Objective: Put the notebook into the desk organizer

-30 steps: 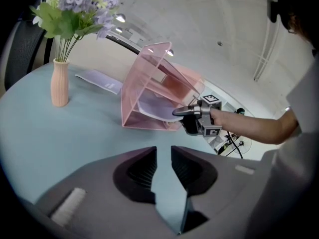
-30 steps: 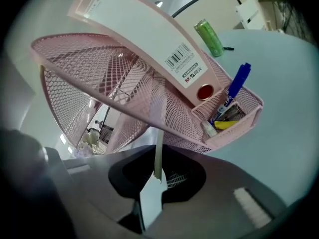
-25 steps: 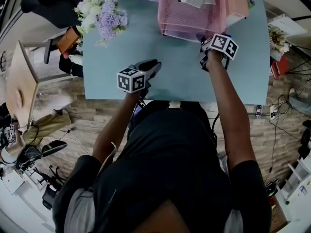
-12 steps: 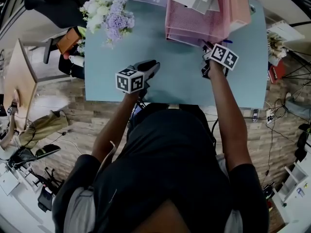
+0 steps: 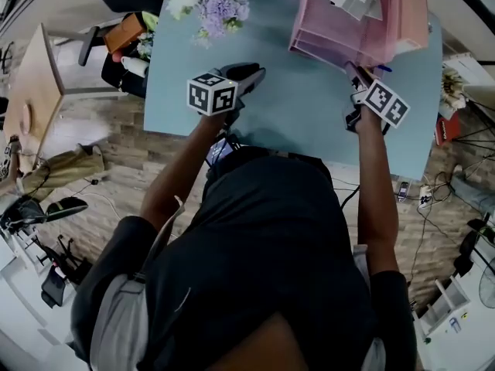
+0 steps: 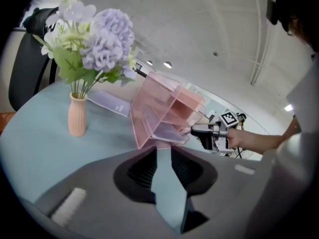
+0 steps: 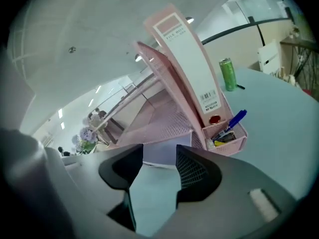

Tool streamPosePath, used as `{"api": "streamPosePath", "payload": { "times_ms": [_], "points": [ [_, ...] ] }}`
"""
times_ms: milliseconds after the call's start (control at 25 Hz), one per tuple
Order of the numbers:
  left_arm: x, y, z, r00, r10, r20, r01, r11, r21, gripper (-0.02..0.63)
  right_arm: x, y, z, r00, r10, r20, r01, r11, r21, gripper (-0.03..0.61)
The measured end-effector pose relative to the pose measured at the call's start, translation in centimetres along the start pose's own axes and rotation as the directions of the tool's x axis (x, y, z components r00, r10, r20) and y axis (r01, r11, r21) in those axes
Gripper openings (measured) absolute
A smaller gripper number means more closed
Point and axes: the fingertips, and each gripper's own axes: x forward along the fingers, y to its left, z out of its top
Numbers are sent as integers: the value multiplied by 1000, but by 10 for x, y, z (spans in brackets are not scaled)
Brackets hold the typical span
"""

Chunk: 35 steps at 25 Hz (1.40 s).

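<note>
The pale lavender notebook [image 7: 158, 157] lies flat in the bottom tray of the pink mesh desk organizer [image 5: 340, 29], its near edge sticking out toward me. My right gripper [image 7: 160, 151] sits just in front of that edge, jaws open, pads clear of the notebook. In the head view my right gripper [image 5: 357, 83] is at the organizer's front corner. My left gripper [image 5: 251, 74] hovers over the bare blue table [image 5: 302, 107], shut with nothing in it. The left gripper view shows my left gripper [image 6: 163, 151], the organizer [image 6: 159, 113] and my right gripper [image 6: 195, 130] at its tray.
A pink vase of lilac and white flowers [image 6: 77, 116] stands at the table's far left. A second lavender booklet [image 6: 107, 102] lies behind it. The organizer holds a pink file binder [image 7: 187, 59] and pens [image 7: 227, 128]. A green can [image 7: 228, 73] stands beyond.
The head view has swung, so the table sits higher and more tilted. My right gripper stays at the organizer's front; my left gripper keeps its place over the table.
</note>
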Motion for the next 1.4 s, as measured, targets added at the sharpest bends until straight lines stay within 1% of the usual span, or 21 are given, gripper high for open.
{"api": "streamPosePath", "payload": {
  "times_ms": [120,200,360,480,560,640,720,840,880,920,960,1040,1080,1160,1400],
  "points": [
    [-14,-2,13,1000,-11,22,11,1000,23,152,-22,25,6,997,61,40,-61,998,-17,206],
    [-23,-6,21,999,-25,36,24,999,36,152,-39,45,15,992,103,70,-100,994,-44,206],
    [-42,-15,38,997,-52,63,47,996,73,152,-72,88,38,975,170,141,-151,979,-137,206],
    [-57,-23,49,994,-69,81,59,992,113,152,-97,123,53,959,216,184,-172,958,-230,202],
    [-68,-29,57,993,-80,89,67,987,145,153,-113,148,60,949,240,206,-169,935,-312,202],
    [-80,-36,64,991,-90,95,72,981,178,153,-130,171,66,939,263,222,-160,905,-394,198],
    [-92,-43,71,990,-97,105,73,975,210,153,-146,192,71,928,283,240,-145,872,-467,162],
    [-106,-53,80,986,-109,124,76,966,248,153,-167,220,75,921,303,244,-120,817,-564,146],
    [-111,-57,82,985,-115,130,78,963,258,153,-173,229,74,921,313,234,-120,797,-592,125],
    [-115,-60,84,983,-120,135,81,961,265,153,-178,237,72,920,324,221,-126,778,-616,72],
    [-119,-64,86,982,-128,141,86,959,270,155,-183,244,70,920,333,209,-132,763,-632,43],
    [-128,-73,89,976,-149,160,101,956,275,155,-191,253,66,921,336,194,-135,746,-653,43],
    [-132,-78,91,972,-160,170,108,954,279,155,-195,255,65,922,334,194,-130,741,-658,43],
    [-140,-88,94,968,-172,182,113,948,297,155,-203,256,63,921,332,204,-122,743,-658,43],
    [-155,-107,96,957,-206,205,132,937,323,153,-225,246,57,919,305,249,-84,770,-633,43]
  ]
}}
